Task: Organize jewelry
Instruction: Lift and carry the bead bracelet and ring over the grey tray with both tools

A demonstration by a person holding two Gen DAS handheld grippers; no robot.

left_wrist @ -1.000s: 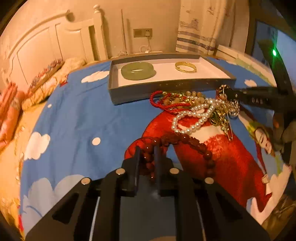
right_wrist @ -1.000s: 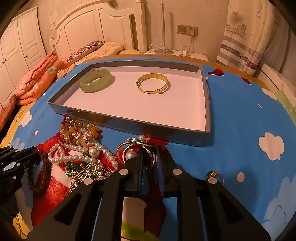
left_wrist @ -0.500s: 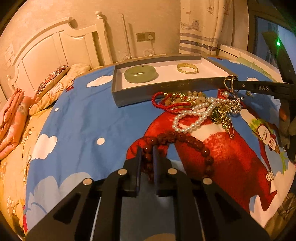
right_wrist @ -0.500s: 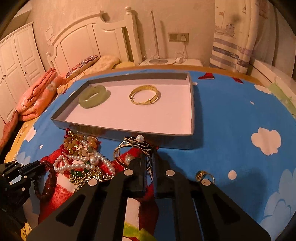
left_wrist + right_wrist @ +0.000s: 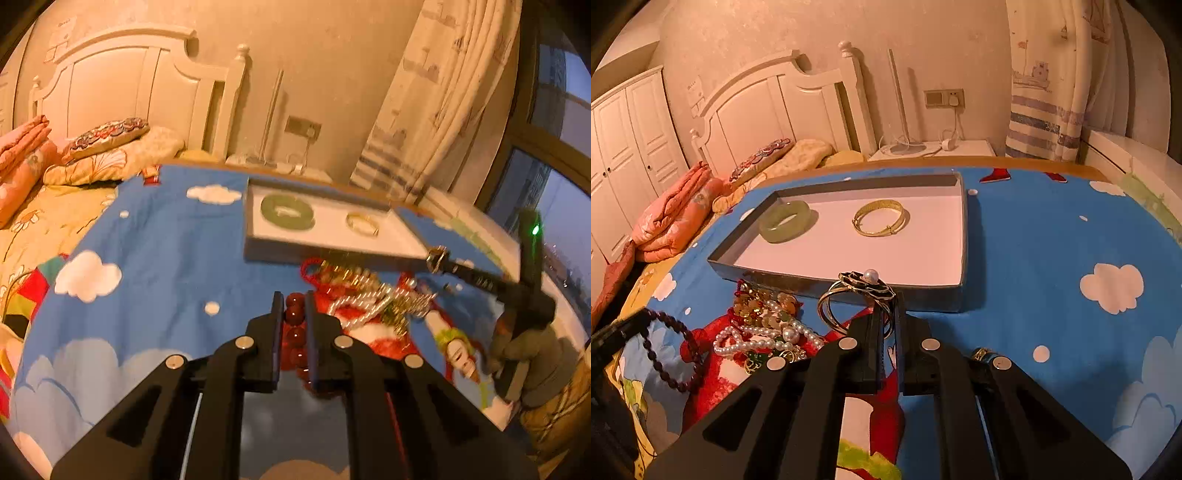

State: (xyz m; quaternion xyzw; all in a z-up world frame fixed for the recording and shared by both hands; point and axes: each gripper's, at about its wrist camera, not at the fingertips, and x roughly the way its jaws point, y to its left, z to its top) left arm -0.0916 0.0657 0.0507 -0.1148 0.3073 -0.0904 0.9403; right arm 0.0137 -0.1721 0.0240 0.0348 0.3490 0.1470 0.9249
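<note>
With both pieces now lifted clear of the blue cloud-print bedspread [image 5: 1052, 229], I log, left to right: left gripper [image 5: 294, 314], clenched on a dark red bead bracelet [image 5: 294, 321], round glossy beads; right gripper [image 5: 889, 314], pinched tight on a thin gold double bangle [image 5: 849, 299] with black flower and pearl. Both next go to the grey tray [image 5: 963, 236], which holds a smooth jade bangle [image 5: 786, 221] and a gold bangle [image 5: 881, 218]. A tangled pearl pile [image 5: 764, 332] remains.

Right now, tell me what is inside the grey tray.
Inside the tray lie a green bangle and a gold bangle, apart. The held bracelet hides part of the tray's near edge.
</note>
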